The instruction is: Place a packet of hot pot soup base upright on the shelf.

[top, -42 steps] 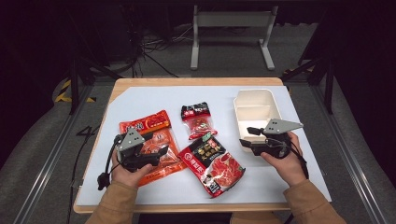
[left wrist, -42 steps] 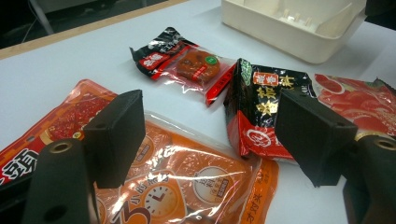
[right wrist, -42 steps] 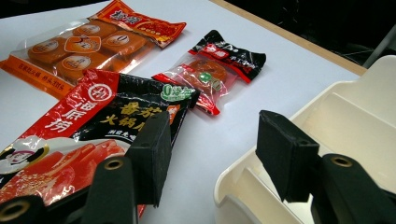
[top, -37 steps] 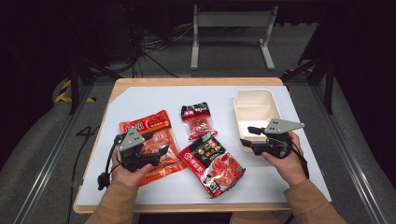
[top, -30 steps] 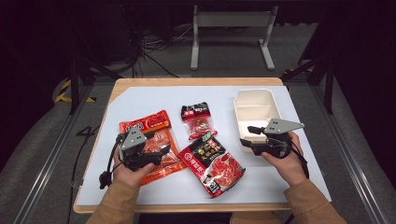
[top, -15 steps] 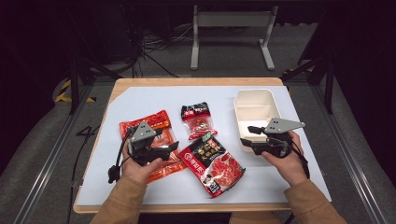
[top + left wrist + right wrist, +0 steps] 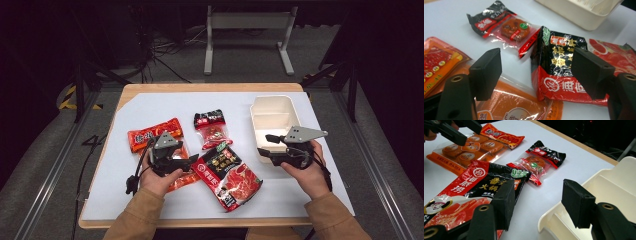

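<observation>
The left gripper view shows print on the black-and-red soup-base pouch (image 7: 559,72) and the crinkled upper edge lifting off the sheet, which the high view leaves flat and small. From above, the pouch (image 7: 227,175) serves as landmark: the left tongs (image 7: 192,161) sit just at its left edge, jaws wide apart and empty, with the pouch's upper corner straight ahead of them and not yet between the pads. The right tongs (image 7: 266,145) hover to the pouch's right, over the near rim of the cream tray (image 7: 272,102), jaws also wide and holding nothing. Beyond the pouch lies a small black-and-red snack packet (image 7: 212,129); left of it, an orange packet (image 7: 152,137). A white sheet covers the wooden table (image 7: 210,87); around it the room is dark, with cables and a metal stand.
</observation>
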### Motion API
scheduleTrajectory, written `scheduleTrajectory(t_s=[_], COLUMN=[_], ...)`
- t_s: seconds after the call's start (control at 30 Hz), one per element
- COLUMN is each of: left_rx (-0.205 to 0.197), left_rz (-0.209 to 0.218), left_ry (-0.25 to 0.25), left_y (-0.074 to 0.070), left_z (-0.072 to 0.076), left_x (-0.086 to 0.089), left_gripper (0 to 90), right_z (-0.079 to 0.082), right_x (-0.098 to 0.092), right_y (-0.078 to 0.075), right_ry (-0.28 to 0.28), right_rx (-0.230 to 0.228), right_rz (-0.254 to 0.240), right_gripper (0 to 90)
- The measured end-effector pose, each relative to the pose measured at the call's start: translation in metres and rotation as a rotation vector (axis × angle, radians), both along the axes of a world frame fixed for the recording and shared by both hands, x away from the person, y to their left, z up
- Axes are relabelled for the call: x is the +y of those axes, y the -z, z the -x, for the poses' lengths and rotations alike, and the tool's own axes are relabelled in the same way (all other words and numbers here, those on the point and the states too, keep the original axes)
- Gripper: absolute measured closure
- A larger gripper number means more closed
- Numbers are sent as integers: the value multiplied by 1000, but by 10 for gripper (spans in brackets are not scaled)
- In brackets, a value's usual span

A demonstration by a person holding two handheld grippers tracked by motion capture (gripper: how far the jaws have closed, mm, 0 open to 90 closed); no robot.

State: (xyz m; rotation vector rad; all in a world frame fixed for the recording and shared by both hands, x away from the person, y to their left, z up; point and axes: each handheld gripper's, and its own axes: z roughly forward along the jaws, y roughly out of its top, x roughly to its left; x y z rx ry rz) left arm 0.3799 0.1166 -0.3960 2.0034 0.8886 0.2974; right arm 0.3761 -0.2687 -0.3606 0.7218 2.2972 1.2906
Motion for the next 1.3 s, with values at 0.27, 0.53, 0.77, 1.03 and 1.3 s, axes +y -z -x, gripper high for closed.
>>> scheduleTrajectory(t_s=[0.27, 0.53, 0.77, 1.03, 1.3], left_rx=[47, 95, 150, 191, 260], left_rz=[-8, -34, -58, -73, -75], left_ry=[6, 37, 24, 15, 37], left_y=[15, 23, 32, 37, 43], left_z=[-6, -9, -15, -19, -24], left_x=[-9, -19, -28, -29, -32], left_gripper=[325, 409, 390, 420, 481], right_z=[0, -1, -1, -1, -1], right_x=[0, 0, 0, 0, 2], right_y=[1, 1, 1, 2, 3], right_ry=[-2, -2, -3, -4, -10], right_rx=[3, 6, 5, 8, 10], right_rz=[1, 3, 4, 6, 16], right_gripper=[445, 445, 443, 442, 442])
